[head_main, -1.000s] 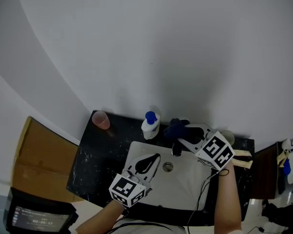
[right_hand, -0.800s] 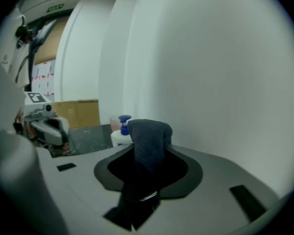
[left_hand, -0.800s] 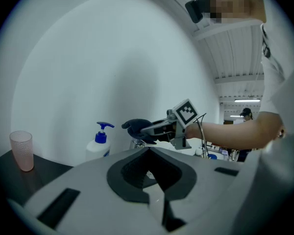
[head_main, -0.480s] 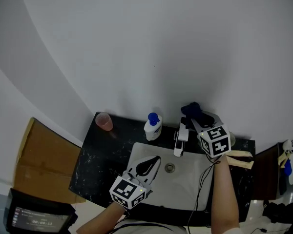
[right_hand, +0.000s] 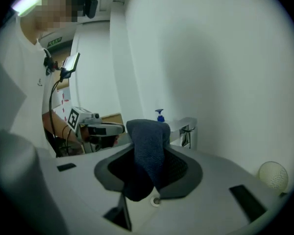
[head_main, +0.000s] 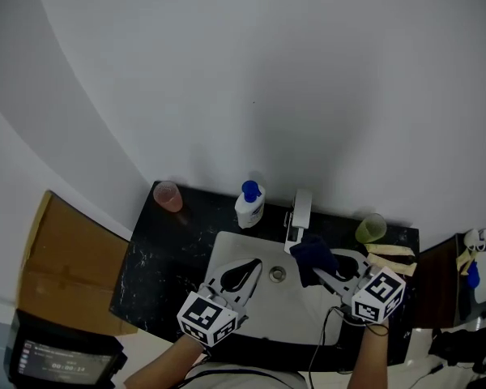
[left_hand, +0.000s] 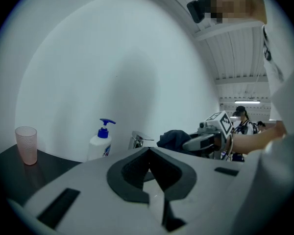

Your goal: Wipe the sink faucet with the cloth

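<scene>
The chrome faucet (head_main: 300, 212) stands at the back of the white sink (head_main: 217, 250). My right gripper (head_main: 317, 267) is shut on a dark blue cloth (head_main: 311, 257), which hangs over the basin just in front of the spout and to its right. In the right gripper view the cloth (right_hand: 148, 142) sits bunched between the jaws, with the faucet (right_hand: 187, 131) beyond it. My left gripper (head_main: 245, 272) hovers over the basin's left front, shut with nothing in it. The left gripper view shows the faucet (left_hand: 137, 140), the cloth (left_hand: 174, 138) and the right gripper (left_hand: 206, 140) ahead.
On the black counter (head_main: 156, 254) stand a pink cup (head_main: 168, 195) at the back left, a soap pump bottle (head_main: 249, 206) left of the faucet, and a green cup (head_main: 371, 228) at the right. Yellowish pads (head_main: 393, 254) lie beside it. The wall rises close behind.
My right gripper carried the cloth from the faucet round behind it, then forward and down to in front of the spout. The left gripper stayed put.
</scene>
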{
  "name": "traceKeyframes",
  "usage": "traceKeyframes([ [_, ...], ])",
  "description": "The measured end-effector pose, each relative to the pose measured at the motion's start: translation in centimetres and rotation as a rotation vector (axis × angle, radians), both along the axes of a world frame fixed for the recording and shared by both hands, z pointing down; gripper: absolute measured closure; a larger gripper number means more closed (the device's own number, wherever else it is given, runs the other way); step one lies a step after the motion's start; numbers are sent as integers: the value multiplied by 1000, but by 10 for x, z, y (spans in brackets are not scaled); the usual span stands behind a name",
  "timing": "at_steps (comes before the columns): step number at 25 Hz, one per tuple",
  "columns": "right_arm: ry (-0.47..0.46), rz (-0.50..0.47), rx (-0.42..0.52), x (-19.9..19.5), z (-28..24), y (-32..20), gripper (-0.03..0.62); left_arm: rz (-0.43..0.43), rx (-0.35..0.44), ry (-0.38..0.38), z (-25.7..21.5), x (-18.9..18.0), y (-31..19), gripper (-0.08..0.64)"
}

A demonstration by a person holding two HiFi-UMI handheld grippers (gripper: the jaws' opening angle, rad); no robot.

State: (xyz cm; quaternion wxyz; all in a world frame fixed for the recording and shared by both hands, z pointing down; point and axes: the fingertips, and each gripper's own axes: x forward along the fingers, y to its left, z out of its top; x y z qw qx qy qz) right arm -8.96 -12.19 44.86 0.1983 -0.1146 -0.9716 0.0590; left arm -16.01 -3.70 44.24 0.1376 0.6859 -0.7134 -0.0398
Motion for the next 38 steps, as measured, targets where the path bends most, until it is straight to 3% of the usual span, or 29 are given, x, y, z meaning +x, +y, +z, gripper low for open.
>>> traceKeyframes([
  [4,114,-25,175,-27,31,5,462,9,7,0,-3,4,-2,559],
  [8,181,-94,273,-51,49,12,462,2,12,-5,-6,2,-3,560],
  [13,149,-84,227,-53,44,11,462,-14,7,-4,-4,-2,1,560],
  [18,176,-105,227,-59,50,10,462,-9,9,-4,-5,-2,0,560],
  [21,193,-50,240,-73,49,-9,462,-1,12,-4,-6,0,-1,560],
  [24,198,92,262,-87,49,-45,462,2,11,-6,-6,1,-2,560],
  [28,222,191,296,-69,45,-62,462,-7,11,-11,-6,-2,-2,560],
  [32,185,29,229,-41,35,-22,462,-19,8,-9,-5,-6,1,560],
  [35,168,-97,237,-47,33,5,462,-20,12,-9,-6,-7,1,560],
  [38,184,-79,244,-73,43,-1,462,-10,18,-12,-8,-6,-2,560],
])
